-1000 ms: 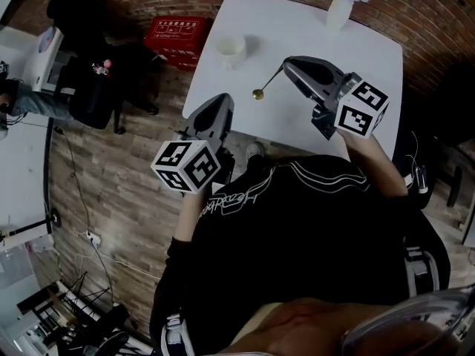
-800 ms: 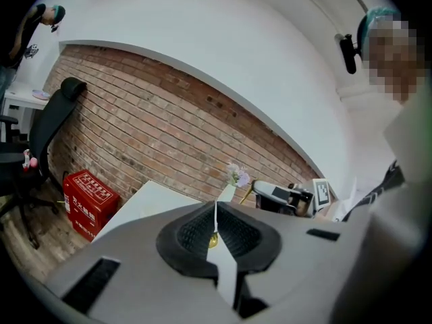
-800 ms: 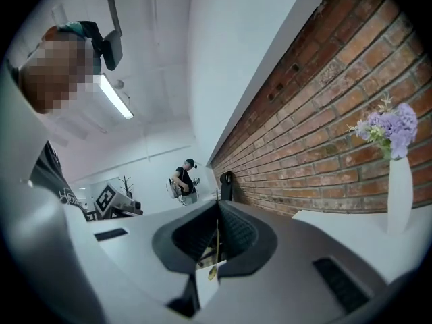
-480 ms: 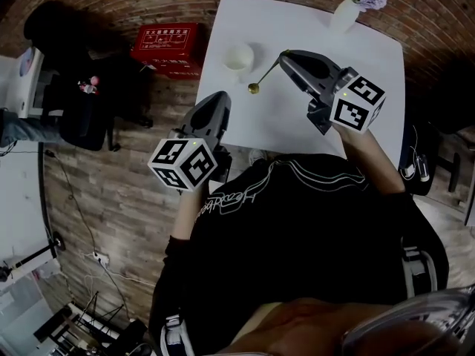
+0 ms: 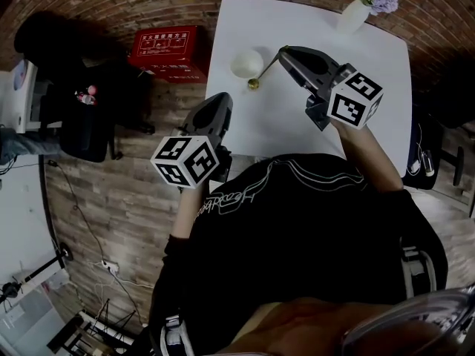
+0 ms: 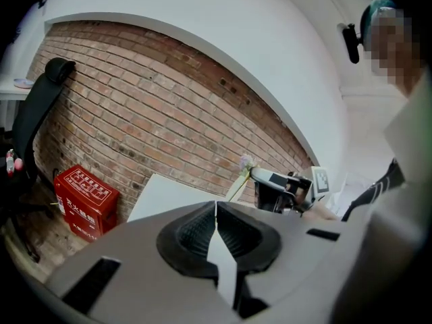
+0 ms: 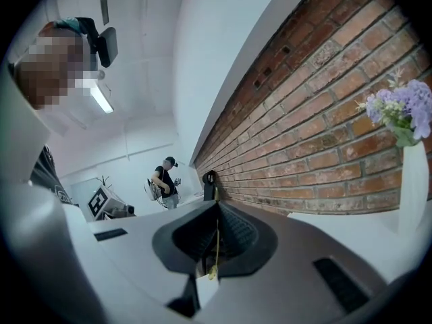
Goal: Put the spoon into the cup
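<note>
In the head view a white cup (image 5: 246,62) stands on the white table (image 5: 297,117) near its left edge. My right gripper (image 5: 283,50) is shut on the handle of a gold spoon (image 5: 260,75). The spoon hangs down to the left, its bowl just right of and below the cup. The spoon's thin handle (image 7: 217,245) shows between the closed jaws in the right gripper view. My left gripper (image 5: 220,99) is shut and empty, held off the table's left edge over the wooden floor. In the left gripper view the jaws of the left gripper (image 6: 215,206) meet.
A white vase with purple flowers (image 5: 361,6) stands at the table's far right corner. A red box (image 5: 166,47) sits on the floor by the brick wall. A black office chair (image 5: 82,87) stands further left. A person (image 7: 164,181) stands far off.
My right gripper has carried the spoon up and left, so its bowl now hangs right beside the cup. The left gripper has stayed about where it was.
</note>
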Demonstrator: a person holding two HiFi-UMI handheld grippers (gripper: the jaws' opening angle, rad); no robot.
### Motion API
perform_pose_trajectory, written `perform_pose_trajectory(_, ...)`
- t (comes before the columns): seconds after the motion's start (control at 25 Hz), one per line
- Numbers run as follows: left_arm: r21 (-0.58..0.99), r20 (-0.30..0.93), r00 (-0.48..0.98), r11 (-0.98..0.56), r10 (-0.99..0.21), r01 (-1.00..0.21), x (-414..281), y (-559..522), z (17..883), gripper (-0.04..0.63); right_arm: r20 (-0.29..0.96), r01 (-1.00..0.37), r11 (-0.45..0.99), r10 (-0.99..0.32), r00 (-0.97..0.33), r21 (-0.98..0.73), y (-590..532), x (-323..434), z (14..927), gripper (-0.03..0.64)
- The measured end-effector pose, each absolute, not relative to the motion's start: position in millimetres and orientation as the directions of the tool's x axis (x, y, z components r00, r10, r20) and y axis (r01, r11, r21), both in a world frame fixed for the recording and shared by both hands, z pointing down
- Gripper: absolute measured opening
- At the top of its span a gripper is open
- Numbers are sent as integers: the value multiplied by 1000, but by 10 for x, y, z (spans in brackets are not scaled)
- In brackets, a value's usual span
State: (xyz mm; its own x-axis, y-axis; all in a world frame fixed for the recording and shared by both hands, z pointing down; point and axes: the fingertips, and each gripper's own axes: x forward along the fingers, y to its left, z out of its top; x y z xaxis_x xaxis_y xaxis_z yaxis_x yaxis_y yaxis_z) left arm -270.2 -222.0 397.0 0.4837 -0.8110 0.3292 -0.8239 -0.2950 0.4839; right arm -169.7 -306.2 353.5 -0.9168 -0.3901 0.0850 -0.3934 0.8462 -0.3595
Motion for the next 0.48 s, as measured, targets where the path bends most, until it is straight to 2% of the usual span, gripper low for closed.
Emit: perform_pose_trajectory(0.48,504,368,505,-289,-781,-814,-2891,-2539,4201,8,118,-447,813,-437,-892,-373,-3462,-1878,3783,0)
